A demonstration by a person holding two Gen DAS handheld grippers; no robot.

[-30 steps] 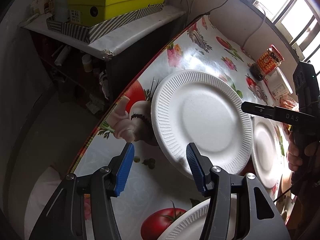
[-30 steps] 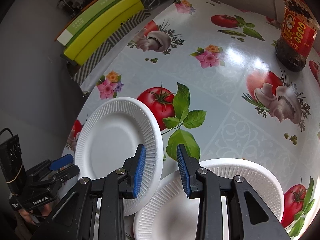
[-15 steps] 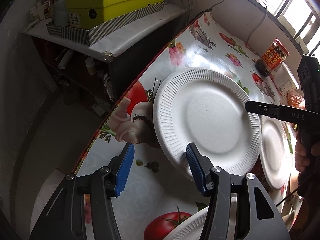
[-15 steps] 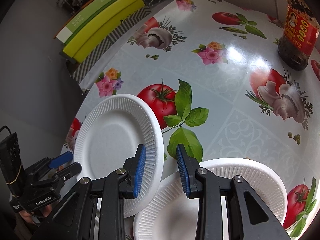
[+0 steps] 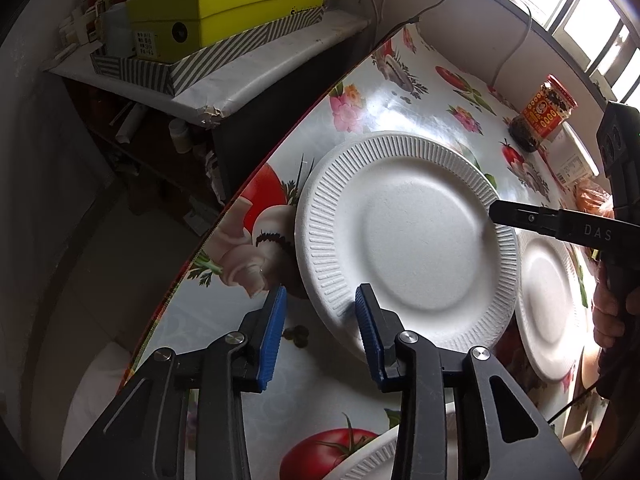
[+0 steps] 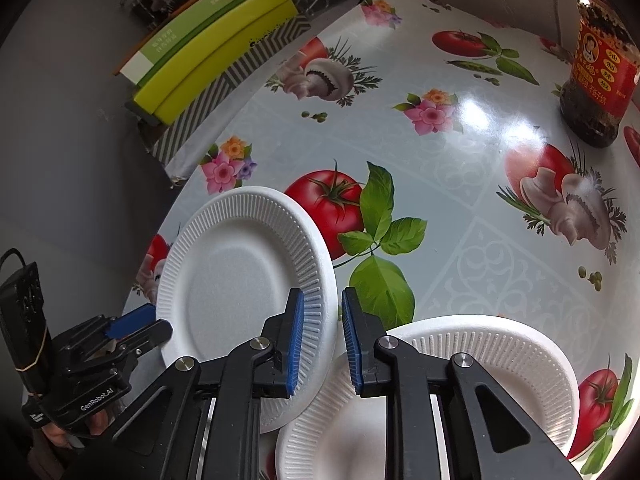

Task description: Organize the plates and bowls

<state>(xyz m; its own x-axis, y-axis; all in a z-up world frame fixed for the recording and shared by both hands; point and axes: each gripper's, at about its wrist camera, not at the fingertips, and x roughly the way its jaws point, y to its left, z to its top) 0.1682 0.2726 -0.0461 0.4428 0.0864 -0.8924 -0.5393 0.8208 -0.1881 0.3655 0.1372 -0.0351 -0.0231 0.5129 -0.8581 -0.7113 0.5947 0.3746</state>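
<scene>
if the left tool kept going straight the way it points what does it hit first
Most likely the near rim of the white paper plate, which sits between the closing jaws of the left tool. Depth is unclear, so the tablecloth just beneath could come first.

I was working in what looked like a lived-in home dining corner: a table under glossy oilcloth printed with tomatoes and mushrooms, a jar of chili sauce by the barred window, and a cluttered side shelf stacked with boxes.
</scene>
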